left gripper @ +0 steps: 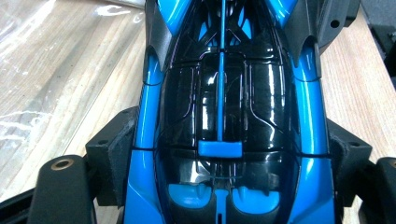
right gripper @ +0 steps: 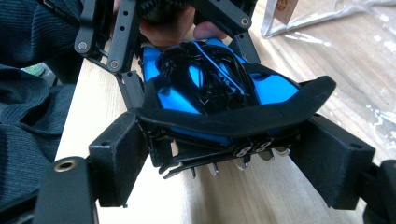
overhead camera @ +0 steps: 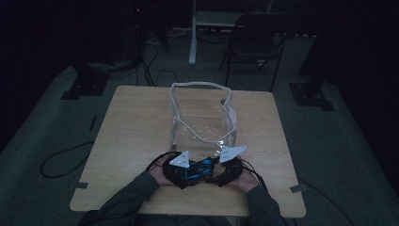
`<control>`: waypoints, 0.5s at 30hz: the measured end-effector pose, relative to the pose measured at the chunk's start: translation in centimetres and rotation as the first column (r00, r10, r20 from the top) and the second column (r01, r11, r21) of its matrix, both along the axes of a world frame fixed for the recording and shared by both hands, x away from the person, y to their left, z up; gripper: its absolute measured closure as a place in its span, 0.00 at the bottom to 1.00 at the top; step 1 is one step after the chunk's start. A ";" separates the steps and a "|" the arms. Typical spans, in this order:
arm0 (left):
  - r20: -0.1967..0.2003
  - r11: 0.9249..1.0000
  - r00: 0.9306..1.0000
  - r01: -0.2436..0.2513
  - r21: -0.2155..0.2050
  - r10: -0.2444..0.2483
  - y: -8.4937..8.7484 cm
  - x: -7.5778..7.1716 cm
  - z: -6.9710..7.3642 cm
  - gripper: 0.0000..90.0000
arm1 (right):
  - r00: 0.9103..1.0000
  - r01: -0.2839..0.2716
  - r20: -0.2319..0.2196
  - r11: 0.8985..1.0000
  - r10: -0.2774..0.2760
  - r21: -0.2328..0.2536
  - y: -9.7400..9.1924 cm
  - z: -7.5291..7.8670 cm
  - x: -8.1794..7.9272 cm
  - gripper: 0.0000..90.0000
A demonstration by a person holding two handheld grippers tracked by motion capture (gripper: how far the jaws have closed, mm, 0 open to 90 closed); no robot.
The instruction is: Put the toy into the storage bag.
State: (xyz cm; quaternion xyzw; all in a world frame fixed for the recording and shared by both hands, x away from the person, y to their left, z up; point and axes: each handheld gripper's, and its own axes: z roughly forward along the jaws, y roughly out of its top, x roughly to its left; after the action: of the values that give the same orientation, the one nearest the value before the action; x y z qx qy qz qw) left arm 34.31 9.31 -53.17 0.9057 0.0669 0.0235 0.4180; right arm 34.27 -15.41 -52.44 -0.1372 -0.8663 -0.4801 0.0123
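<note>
A glossy blue-and-black toy car sits at the near edge of the wooden bench, at six o'clock from a clear plastic bag. The left gripper clamps its flanks. The right gripper straddles the rear wing; its grip cannot be judged. The car's long axis runs between them.

Wooden table: clear bag, toy car
</note>
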 end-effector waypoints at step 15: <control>-0.010 0.999 1.000 0.014 -0.029 -0.015 0.1 0.1 0.2 0.25 | 1.000 -0.014 0.014 0.999 0.014 0.047 -0.1 0.4 0.0 0.25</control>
State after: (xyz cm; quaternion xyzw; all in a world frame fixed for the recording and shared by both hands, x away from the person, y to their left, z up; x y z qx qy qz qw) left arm 34.46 9.39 -53.02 0.9002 0.0628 0.0147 0.4307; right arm 34.29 -15.56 -52.00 -0.1275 -0.8557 -0.5014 0.0130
